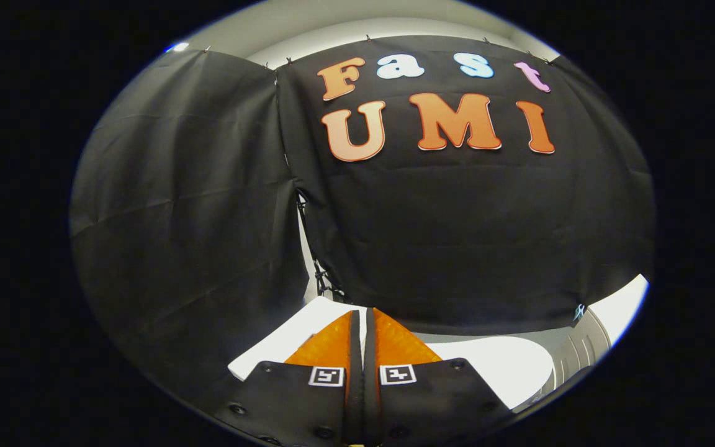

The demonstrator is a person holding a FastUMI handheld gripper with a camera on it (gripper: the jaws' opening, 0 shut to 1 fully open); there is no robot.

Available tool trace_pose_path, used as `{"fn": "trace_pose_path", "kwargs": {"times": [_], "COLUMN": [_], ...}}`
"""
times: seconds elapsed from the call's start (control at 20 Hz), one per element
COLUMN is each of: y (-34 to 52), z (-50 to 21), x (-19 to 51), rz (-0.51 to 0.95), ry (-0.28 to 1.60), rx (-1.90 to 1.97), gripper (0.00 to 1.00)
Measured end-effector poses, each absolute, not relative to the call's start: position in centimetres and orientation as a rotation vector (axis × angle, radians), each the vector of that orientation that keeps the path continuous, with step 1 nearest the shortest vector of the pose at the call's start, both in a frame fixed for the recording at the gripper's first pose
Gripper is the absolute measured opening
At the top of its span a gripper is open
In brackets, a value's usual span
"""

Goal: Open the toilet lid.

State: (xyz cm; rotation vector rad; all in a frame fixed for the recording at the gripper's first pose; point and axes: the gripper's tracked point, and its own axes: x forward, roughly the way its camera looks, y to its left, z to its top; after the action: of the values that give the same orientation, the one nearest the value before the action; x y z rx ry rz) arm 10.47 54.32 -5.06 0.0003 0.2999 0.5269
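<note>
My gripper is shut, its two fingers pressed flat together with nothing between them. The fingers point at the base of the black cloth wall. Under and beside them lies a smooth white surface of the toilet, with a rounded edge to the right of the fingers and a squarer white corner to their left. I cannot tell whether this white part is the lid or the tank top. The fingers hide what lies right below them.
Black cloth walls stand close ahead and to the left, with a gap and a dark frame between the two panels. A grey ribbed object sits right of the toilet, and a white surface lies beyond it.
</note>
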Motion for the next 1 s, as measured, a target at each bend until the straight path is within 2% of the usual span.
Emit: {"fn": "trace_pose_path", "kwargs": {"times": [0.1,0.25,0.3,0.45,0.5,0.65,1.0], "y": [47.8,35.4,31.5,21.9,19.2,14.7,9.2], "z": [-5.2,-9.3,-10.9,-17.4,-20.1,-26.8,-36.6], "x": [10.4,10.5,10.1,8.5,8.0,3.3,3.4], "rz": [0.476,0.318,0.257,0.078,0.016,-0.09,-0.288], "ry": [0.284,0.317,0.329,0.389,0.41,0.598,0.721], "rx": [0.031,0.118,0.172,0.338,0.395,0.573,0.727], "gripper": [0.08,0.09,0.15,0.83,0.88,0.89,0.89]}}
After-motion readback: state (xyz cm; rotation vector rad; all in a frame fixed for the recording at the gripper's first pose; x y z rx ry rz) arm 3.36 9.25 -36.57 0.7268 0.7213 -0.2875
